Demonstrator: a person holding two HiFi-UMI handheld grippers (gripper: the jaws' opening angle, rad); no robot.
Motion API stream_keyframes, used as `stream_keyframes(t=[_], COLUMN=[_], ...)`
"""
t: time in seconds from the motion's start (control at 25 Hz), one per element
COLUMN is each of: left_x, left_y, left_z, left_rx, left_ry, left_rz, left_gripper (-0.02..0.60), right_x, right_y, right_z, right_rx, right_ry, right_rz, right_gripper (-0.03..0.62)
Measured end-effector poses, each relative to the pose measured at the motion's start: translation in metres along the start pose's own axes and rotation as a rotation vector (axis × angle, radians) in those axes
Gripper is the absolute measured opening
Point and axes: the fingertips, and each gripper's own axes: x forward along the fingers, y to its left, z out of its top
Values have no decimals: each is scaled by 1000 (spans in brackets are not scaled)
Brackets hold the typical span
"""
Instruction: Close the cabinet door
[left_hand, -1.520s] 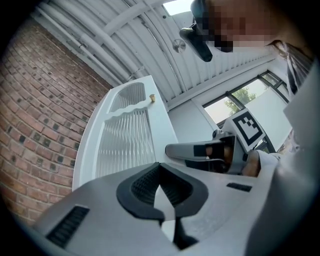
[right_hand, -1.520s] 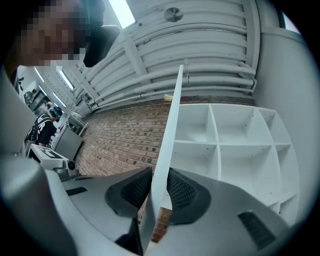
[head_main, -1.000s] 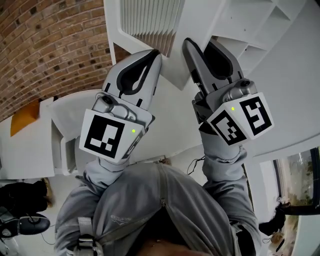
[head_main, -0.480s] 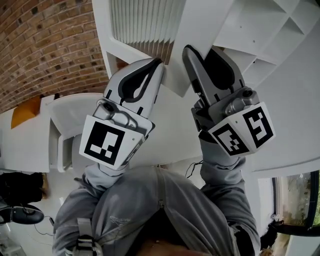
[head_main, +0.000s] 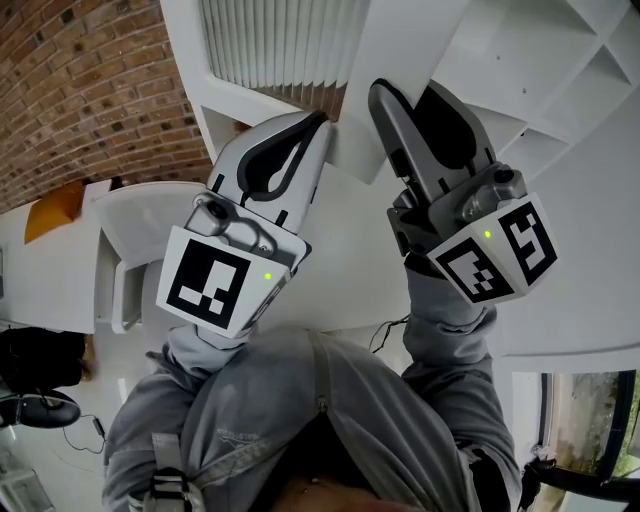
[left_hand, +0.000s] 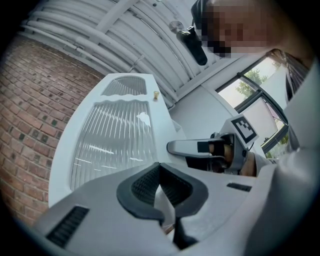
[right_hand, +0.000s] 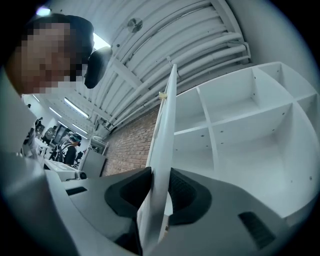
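The white cabinet door (head_main: 380, 60) with a ribbed glass panel (head_main: 270, 45) stands open above me, and its face fills the left gripper view as the door (left_hand: 110, 135). My right gripper (head_main: 405, 92) is shut on the door's free edge (right_hand: 167, 130). Both pads (right_hand: 182, 192) lie against that edge, and the jaws have just been opening a little with the edge still between them. My left gripper (head_main: 318, 125) is shut and holds nothing; its tip sits at the door's lower frame. The open cabinet (right_hand: 240, 130) shows bare white shelves to the right of the door.
A brick wall (head_main: 90, 90) lies to the left. Below it are a white chair (head_main: 130, 240) and an orange object (head_main: 50, 215). White pipes run along the ceiling (right_hand: 165, 45). People stand in the far background (right_hand: 70, 145). My grey sleeves fill the bottom of the head view.
Both grippers have moved with the door. In the head view the door and brick wall have slid left, and more of the cabinet shelves show at the upper right.
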Motion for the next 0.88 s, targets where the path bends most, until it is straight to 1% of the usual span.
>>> stream_keyframes(t=[0.16, 0.36, 0.88], left_x=[13, 25, 53], left_y=[3, 3, 1], left_z=[-7, -11, -25], left_rx=[21, 37, 82], left_ry=[24, 28, 74], left_rz=[18, 64, 206], left_gripper=[5, 5, 5], right_x=[7, 12, 20], right_y=[-16, -30, -58], right_z=[-3, -9, -18], right_rx=[20, 40, 67], right_ry=[4, 1, -4], right_rz=[40, 91, 209], right_gripper=[117, 117, 117])
